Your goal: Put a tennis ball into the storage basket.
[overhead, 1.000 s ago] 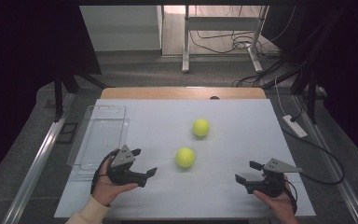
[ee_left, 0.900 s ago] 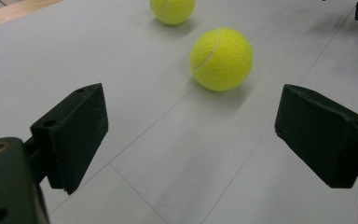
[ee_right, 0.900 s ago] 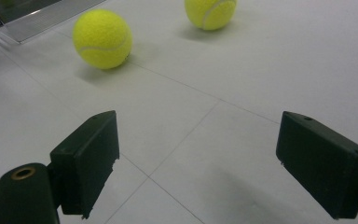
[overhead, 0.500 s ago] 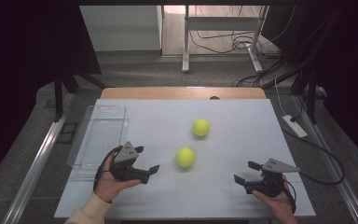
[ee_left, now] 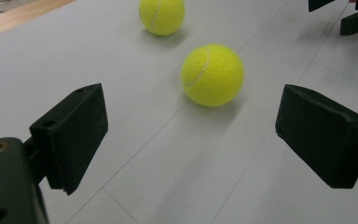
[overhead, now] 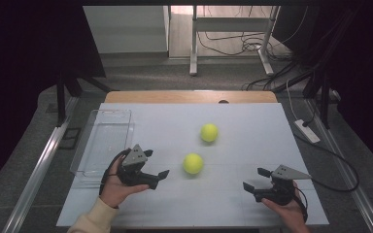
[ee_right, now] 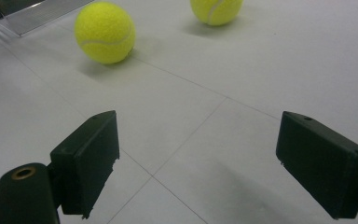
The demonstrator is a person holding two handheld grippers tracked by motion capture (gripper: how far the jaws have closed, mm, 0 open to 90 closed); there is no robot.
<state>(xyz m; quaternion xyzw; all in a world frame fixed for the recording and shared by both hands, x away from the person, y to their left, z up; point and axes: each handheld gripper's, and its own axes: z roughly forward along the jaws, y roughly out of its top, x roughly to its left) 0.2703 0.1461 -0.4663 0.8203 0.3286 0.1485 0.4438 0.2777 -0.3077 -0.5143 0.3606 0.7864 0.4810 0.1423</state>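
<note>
High view: your left gripper (overhead: 151, 171) sits at the near left of the table (overhead: 252, 126), jaws spread and empty, pointing right at the near tennis ball (overhead: 193, 163). The ball is just right of the fingertips, close but not touching. The second tennis ball (overhead: 209, 132) lies farther back and slightly right, apart from the first. Your right gripper (overhead: 255, 179) is at the near right, jaws also spread and empty, well apart from either ball. The clear tray (overhead: 93, 145) sits at the left edge, just behind your left hand (overhead: 117, 185).

Left gripper view: the near ball (ee_left: 212, 74) is ahead, between the two jaw lines but slightly toward the right one. The gap is wider than the ball. The second ball (ee_left: 161, 15) is beyond it.

Right gripper view: both balls lie far ahead, and the near one (ee_right: 105, 31) is off to the left of the jaw centreline.

My read: the left is the nearer hand. A ball has no long axis, so only the centring matters. Push straight ahead and nudge to centre before closing.
</note>
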